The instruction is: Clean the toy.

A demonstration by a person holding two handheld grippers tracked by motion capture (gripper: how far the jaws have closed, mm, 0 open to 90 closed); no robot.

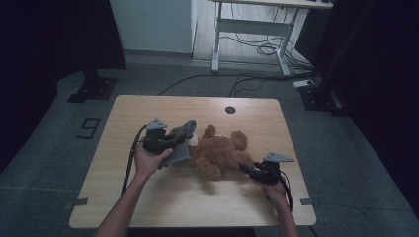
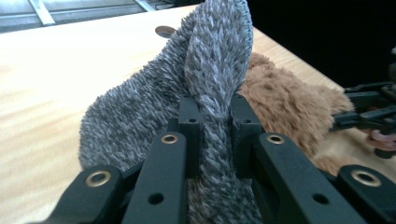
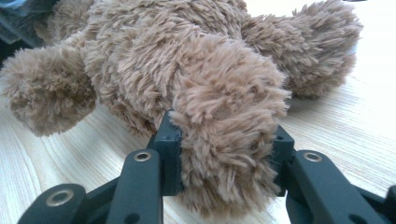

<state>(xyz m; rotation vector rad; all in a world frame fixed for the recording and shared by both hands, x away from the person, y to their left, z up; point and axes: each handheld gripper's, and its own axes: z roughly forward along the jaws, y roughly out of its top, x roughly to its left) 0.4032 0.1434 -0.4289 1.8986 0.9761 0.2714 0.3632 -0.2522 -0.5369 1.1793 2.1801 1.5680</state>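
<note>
A brown teddy bear [image 1: 220, 154] lies on the wooden table [image 1: 148, 197] near its middle. My left gripper [image 1: 174, 143] is shut on a fuzzy grey knit cloth [image 1: 182, 142] at the bear's left end; the cloth [image 2: 205, 84] stands up, pinched between the two black jaws, with the bear [image 2: 285, 102] behind it. My right gripper [image 1: 247, 169] is shut on one of the bear's limbs at its right side. In the right gripper view that furry limb [image 3: 229, 135] is squeezed between the jaws, and the rest of the bear stretches away beyond it.
A round cable hole [image 1: 230, 109] sits near the table's far edge. Beyond the table stand a white desk frame [image 1: 247, 29] and loose cables [image 1: 257, 49] on the floor. Black stand bases [image 1: 94, 89] flank the table.
</note>
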